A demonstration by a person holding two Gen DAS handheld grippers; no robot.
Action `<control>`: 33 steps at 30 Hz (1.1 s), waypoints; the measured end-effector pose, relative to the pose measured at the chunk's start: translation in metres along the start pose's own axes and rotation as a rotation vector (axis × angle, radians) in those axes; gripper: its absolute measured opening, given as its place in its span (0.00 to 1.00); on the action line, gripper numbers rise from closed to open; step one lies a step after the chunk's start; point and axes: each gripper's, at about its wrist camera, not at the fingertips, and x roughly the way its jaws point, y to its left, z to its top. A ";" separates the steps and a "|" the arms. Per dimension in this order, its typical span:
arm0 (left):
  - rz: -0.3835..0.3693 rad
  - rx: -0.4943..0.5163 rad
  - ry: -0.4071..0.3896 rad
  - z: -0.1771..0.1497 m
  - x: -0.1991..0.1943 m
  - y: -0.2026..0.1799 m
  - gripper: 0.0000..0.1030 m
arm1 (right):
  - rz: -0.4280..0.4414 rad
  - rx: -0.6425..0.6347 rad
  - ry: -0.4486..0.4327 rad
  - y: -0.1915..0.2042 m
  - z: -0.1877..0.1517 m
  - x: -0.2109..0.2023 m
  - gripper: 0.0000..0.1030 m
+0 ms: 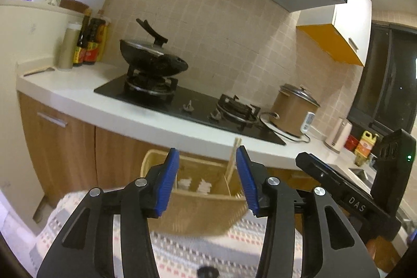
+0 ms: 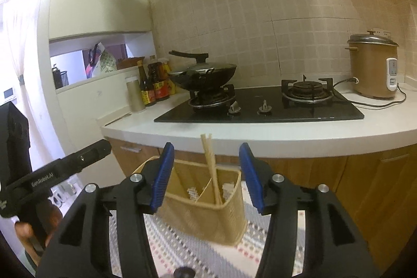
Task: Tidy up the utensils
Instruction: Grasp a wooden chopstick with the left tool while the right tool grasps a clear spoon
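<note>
A tan mesh utensil holder (image 1: 198, 210) (image 2: 208, 212) with compartments stands on a patterned cloth. A pair of wooden chopsticks (image 1: 232, 160) (image 2: 211, 168) stands upright in its right compartment. My left gripper (image 1: 207, 155) is open and empty, held above and in front of the holder. My right gripper (image 2: 207, 155) is open and empty, also above the holder, with the chopsticks showing between its blue pads. Each gripper's body shows in the other's view: the right one in the left wrist view (image 1: 359, 189), the left one in the right wrist view (image 2: 52, 176).
The patterned cloth (image 1: 203, 252) (image 2: 187, 246) covers the surface under the holder. Behind is a white counter (image 2: 260, 132) with a gas hob (image 2: 260, 108), a black wok (image 2: 203, 74), sauce bottles (image 2: 153, 85) and a brown rice cooker (image 2: 372, 67). Wooden cabinets (image 1: 60, 147) are below.
</note>
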 end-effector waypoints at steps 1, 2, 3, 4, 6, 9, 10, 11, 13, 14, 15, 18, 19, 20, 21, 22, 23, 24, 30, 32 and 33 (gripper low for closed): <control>0.006 0.004 0.027 -0.001 -0.003 0.000 0.43 | -0.013 -0.005 0.013 0.002 -0.001 -0.004 0.47; 0.017 0.008 0.055 -0.004 -0.007 0.000 0.43 | -0.025 -0.014 0.042 0.005 -0.004 -0.009 0.47; 0.031 0.009 0.085 -0.007 -0.010 0.000 0.43 | -0.031 -0.018 0.070 0.008 -0.007 -0.012 0.47; 0.041 0.011 0.105 -0.010 -0.012 0.001 0.43 | -0.034 -0.022 0.094 0.010 -0.010 -0.013 0.47; 0.065 0.018 0.175 -0.020 -0.014 0.003 0.43 | -0.033 -0.024 0.165 0.014 -0.019 -0.016 0.47; 0.066 0.003 0.305 -0.039 -0.010 0.011 0.43 | -0.025 -0.020 0.271 0.019 -0.033 -0.014 0.47; 0.060 -0.009 0.353 -0.048 -0.009 0.014 0.43 | -0.019 -0.021 0.319 0.022 -0.040 -0.012 0.47; 0.057 -0.013 0.388 -0.054 -0.007 0.017 0.43 | -0.020 -0.027 0.371 0.024 -0.048 -0.009 0.47; 0.069 -0.011 0.468 -0.072 -0.001 0.021 0.43 | -0.009 -0.031 0.475 0.028 -0.067 -0.003 0.47; 0.078 0.002 0.517 -0.084 0.002 0.022 0.43 | 0.002 -0.029 0.536 0.030 -0.078 0.001 0.47; 0.081 0.014 0.559 -0.094 0.006 0.023 0.43 | 0.010 -0.025 0.597 0.032 -0.091 0.005 0.47; 0.088 0.046 0.675 -0.127 0.016 0.023 0.43 | 0.058 0.007 0.752 0.034 -0.127 0.015 0.44; 0.092 0.051 0.698 -0.134 0.019 0.024 0.43 | 0.067 0.025 0.794 0.034 -0.136 0.018 0.35; 0.096 0.054 0.726 -0.144 0.021 0.024 0.41 | 0.072 0.049 0.835 0.031 -0.146 0.021 0.33; 0.097 0.056 0.748 -0.151 0.024 0.024 0.40 | 0.071 0.069 0.855 0.028 -0.152 0.023 0.33; 0.100 0.060 0.761 -0.156 0.026 0.024 0.39 | 0.059 0.095 0.879 0.023 -0.161 0.026 0.33; 0.111 0.071 0.772 -0.162 0.028 0.023 0.38 | 0.044 0.104 0.888 0.020 -0.164 0.027 0.33; 0.121 0.084 0.778 -0.167 0.029 0.021 0.38 | 0.034 0.107 0.892 0.018 -0.166 0.028 0.32; 0.166 0.144 0.780 -0.182 0.035 0.012 0.33 | -0.008 0.076 0.917 0.023 -0.176 0.033 0.25; 0.192 0.169 0.772 -0.183 0.038 0.007 0.31 | -0.015 0.059 0.923 0.027 -0.179 0.040 0.18; 0.201 0.178 0.770 -0.183 0.040 0.005 0.29 | -0.020 0.051 0.925 0.028 -0.180 0.043 0.18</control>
